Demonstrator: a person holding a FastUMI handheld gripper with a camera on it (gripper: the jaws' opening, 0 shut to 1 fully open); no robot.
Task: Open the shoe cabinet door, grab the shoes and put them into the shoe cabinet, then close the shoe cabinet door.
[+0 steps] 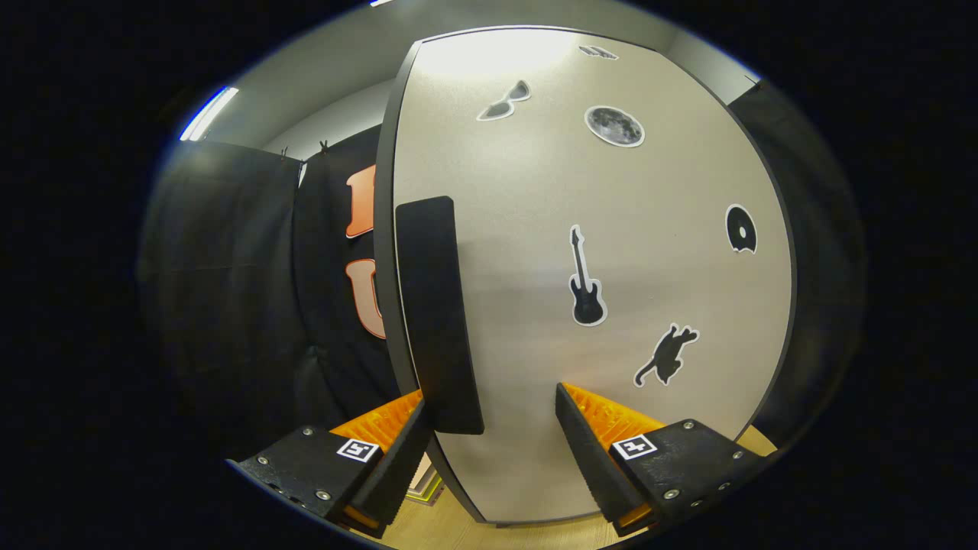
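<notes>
Gripper (493, 428) is right up at the shoe cabinet door (611, 229), I read the jaws as spread apart, not clamped on anything. The door's black handle (437, 313) runs as a vertical bar along the door's near edge, and its lower end sits in the gap between the jaws, hard against the inner side of the left finger (397, 451). I can't tell from here if that finger actually touches it. The right finger (592, 451) is well clear of the handle, its tip close in front of the bare door panel; contact there is also unclear.

The door edge itself falls between the jaws, so the left finger is roughly at or past the edge and the right one is in front of the face.

Beyond the jaws, the pale door face carries stickers: a guitar (587, 279) just ahead of the right finger, a cat (667, 355) beside that, a bitten round shape (741, 228), a moon (614, 126) and sunglasses (504, 101) further up.

Wood floor (474, 531) shows below the fingers. Black cloth wall (229, 290) lies beyond the left finger.
</notes>
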